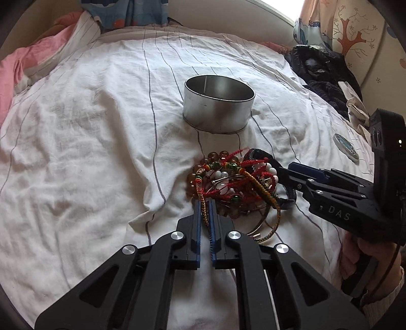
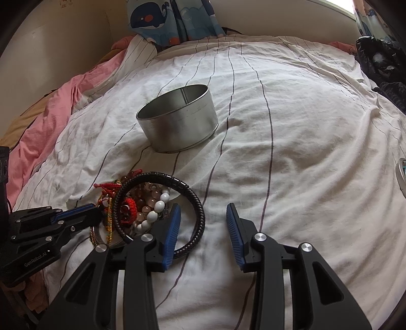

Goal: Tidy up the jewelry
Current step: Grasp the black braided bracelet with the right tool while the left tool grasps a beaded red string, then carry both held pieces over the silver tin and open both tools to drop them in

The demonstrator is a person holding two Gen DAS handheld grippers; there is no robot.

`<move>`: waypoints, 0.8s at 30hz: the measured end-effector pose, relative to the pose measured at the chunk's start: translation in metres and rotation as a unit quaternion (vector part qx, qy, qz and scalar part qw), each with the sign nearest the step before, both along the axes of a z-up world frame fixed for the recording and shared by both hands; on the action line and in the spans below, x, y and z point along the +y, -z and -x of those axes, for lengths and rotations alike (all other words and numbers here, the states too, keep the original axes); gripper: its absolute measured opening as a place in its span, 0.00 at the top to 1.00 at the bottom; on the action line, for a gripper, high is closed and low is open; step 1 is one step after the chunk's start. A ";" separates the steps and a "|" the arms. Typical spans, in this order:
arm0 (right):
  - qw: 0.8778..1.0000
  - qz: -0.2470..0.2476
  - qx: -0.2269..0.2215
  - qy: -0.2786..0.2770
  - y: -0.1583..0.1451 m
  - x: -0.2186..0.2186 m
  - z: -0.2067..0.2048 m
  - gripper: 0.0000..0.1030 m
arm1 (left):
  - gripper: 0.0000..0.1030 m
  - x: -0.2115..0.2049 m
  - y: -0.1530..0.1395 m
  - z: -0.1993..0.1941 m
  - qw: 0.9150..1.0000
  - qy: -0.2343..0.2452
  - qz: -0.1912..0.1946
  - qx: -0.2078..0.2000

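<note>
A tangled pile of bracelets [image 1: 233, 185] lies on the white striped bed sheet [image 1: 88, 152], with bead strings, red cords and a metal bangle. An empty round metal tin [image 1: 218, 106] stands just beyond it. My left gripper [image 1: 205, 203] is shut on a multicoloured braided cord [image 1: 203, 210] at the pile's near edge. My right gripper [image 2: 203, 210] is open at the pile's right side, its left finger inside a black braided bracelet [image 2: 162, 203]. The tin also shows in the right wrist view [image 2: 177, 121].
A round lid [image 1: 346, 149] lies on the sheet to the right. Dark clothes [image 1: 322, 73] are heaped at the far right. A pink blanket [image 1: 22, 68] lies along the left edge, with a whale-print curtain [image 2: 172, 20] behind.
</note>
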State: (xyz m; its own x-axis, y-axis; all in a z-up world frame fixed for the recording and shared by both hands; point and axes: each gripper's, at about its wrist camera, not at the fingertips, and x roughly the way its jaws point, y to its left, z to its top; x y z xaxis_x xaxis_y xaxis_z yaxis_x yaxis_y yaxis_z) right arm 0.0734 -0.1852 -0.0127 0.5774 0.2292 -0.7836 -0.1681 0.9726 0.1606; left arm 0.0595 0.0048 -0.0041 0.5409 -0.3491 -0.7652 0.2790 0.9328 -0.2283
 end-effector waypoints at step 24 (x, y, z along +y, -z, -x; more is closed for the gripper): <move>1.000 -0.022 -0.015 -0.004 -0.007 -0.004 0.005 0.92 | 0.97 0.033 -0.041 0.020 0.997 -0.016 -0.055 -0.044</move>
State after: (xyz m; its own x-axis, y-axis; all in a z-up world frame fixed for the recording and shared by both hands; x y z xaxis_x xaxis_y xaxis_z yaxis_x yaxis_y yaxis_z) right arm 0.0687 -0.1891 -0.0059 0.5980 0.2681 -0.7553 -0.1810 0.9632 0.1986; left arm 0.0398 0.0378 0.0370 0.6177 -0.2467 -0.7467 0.2628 0.9597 -0.0997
